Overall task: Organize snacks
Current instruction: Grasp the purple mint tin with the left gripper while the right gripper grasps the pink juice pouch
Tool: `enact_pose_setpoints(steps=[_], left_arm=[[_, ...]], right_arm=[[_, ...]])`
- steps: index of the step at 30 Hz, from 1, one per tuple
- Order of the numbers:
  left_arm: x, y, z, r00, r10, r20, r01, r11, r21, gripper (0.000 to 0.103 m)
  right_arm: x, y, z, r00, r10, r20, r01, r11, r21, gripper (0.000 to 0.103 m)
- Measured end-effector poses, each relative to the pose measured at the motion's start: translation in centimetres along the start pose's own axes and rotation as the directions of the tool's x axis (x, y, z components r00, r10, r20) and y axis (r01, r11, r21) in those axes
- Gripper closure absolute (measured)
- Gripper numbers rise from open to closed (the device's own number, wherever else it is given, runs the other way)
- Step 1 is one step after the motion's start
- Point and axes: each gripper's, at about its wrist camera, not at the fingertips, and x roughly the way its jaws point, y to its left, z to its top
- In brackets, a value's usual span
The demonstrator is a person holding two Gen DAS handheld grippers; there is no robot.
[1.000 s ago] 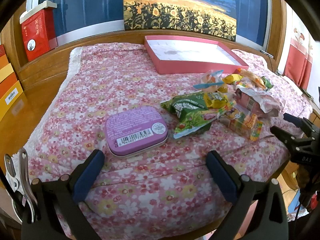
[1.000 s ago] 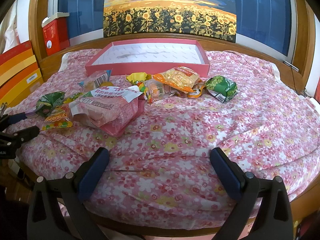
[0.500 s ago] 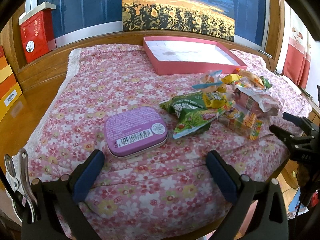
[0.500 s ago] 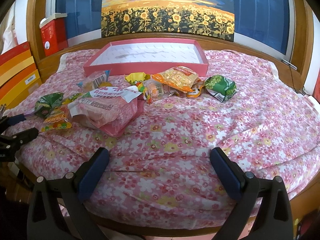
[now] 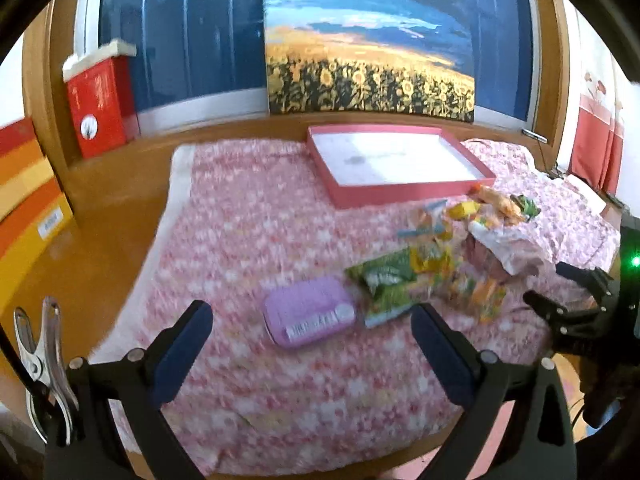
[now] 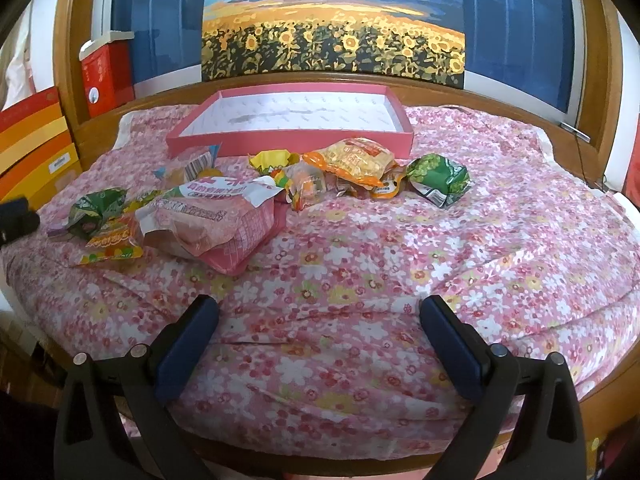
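A purple tin [image 5: 309,317] lies on the flowered cloth, just ahead of my open left gripper [image 5: 312,344], which holds nothing. To its right sits a green packet [image 5: 386,284] and a heap of snacks. In the right wrist view the heap holds a large pink bag [image 6: 216,220], an orange packet [image 6: 352,162], a green packet [image 6: 438,178] and a yellow sweet packet [image 6: 112,246]. An empty pink tray [image 6: 292,142] stands behind them; its front wall [image 5: 400,194] shows too. My right gripper [image 6: 318,338] is open over bare cloth.
The round table's wooden rim [image 5: 120,240] runs along the left. A red box [image 5: 100,108] and orange boxes [image 6: 32,144] stand at the left. A sunflower painting [image 6: 332,40] leans behind the tray. My right gripper's fingers [image 5: 576,300] show at the left wrist view's right edge.
My left gripper has pulled back and up with blur, so the tin and snacks look smaller and farther. The right gripper has shifted slightly nearer the heap. Both stay open.
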Motion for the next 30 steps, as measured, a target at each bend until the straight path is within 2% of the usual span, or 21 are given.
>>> enact_pose_setpoints(steps=[2, 4, 5, 8, 9, 12, 15, 18, 20, 21, 22, 27, 30], left_arm=[[1.1, -0.2, 0.1, 0.999, -0.019, -0.037, 0.020, 1.000, 0.008, 0.005], [2.3, -0.2, -0.2, 0.996, -0.036, -0.084, 0.037, 0.999, 0.002, 0.018], [2.9, 0.0, -0.4, 0.994, -0.042, -0.103, 0.042, 0.999, -0.007, 0.020], [3.8, 1.0, -0.5, 0.990, -0.055, -0.127, 0.046, 0.997, -0.069, 0.028], [3.9, 1.8, -0.3, 0.990, -0.069, -0.126, 0.054, 0.992, -0.115, 0.036], [4.1, 3.7, 0.1, 0.989, -0.099, -0.111, 0.073, 0.973, -0.217, 0.037], [5.4, 3.8, 0.2, 0.978, -0.132, -0.164, 0.090, 0.966, -0.244, 0.037], [5.6, 2.7, 0.4, 0.980, -0.111, -0.163, 0.079, 0.978, -0.192, 0.030], [5.9, 2.2, 0.3, 0.983, -0.075, -0.168, 0.049, 0.987, -0.153, 0.030], [5.8, 2.1, 0.2, 0.984, -0.054, -0.168, 0.029, 0.989, -0.147, 0.035], [5.8, 2.1, 0.1, 0.984, -0.045, -0.174, 0.020, 0.989, -0.146, 0.036], [6.0, 2.0, 0.1, 0.982, -0.048, -0.185, 0.026, 0.993, -0.119, 0.036], [6.0, 1.3, -0.3, 0.983, -0.007, -0.182, -0.006, 0.997, -0.073, 0.037]], right_arm=[[0.0, 0.0, -0.1, 1.000, -0.003, 0.004, 0.003, 1.000, 0.002, 0.000], [0.0, 0.1, -0.1, 1.000, -0.004, 0.004, 0.004, 1.000, 0.003, 0.000], [0.0, 0.1, -0.1, 1.000, -0.004, 0.004, 0.004, 1.000, 0.002, 0.000], [0.0, 0.1, -0.1, 1.000, -0.004, 0.005, 0.004, 1.000, 0.003, 0.000], [0.0, 0.0, 0.0, 1.000, -0.004, 0.005, 0.004, 1.000, 0.003, 0.000], [0.0, 0.0, -0.1, 1.000, -0.004, 0.005, 0.004, 1.000, 0.003, 0.000], [0.1, 0.0, -0.1, 1.000, -0.003, 0.005, 0.003, 1.000, 0.003, 0.000], [0.0, 0.1, -0.1, 1.000, 0.001, 0.007, -0.001, 1.000, 0.000, 0.000], [0.0, 0.1, 0.0, 1.000, 0.004, 0.001, -0.004, 1.000, -0.003, 0.000], [0.0, 0.1, 0.1, 1.000, 0.007, -0.003, -0.007, 1.000, -0.004, 0.000], [0.1, 0.1, 0.1, 1.000, 0.008, -0.005, -0.008, 1.000, -0.006, 0.000], [0.1, 0.1, 0.1, 1.000, 0.007, -0.011, -0.007, 1.000, -0.008, 0.000], [0.2, 0.1, 0.5, 0.999, -0.005, -0.050, 0.006, 1.000, 0.014, 0.001]])
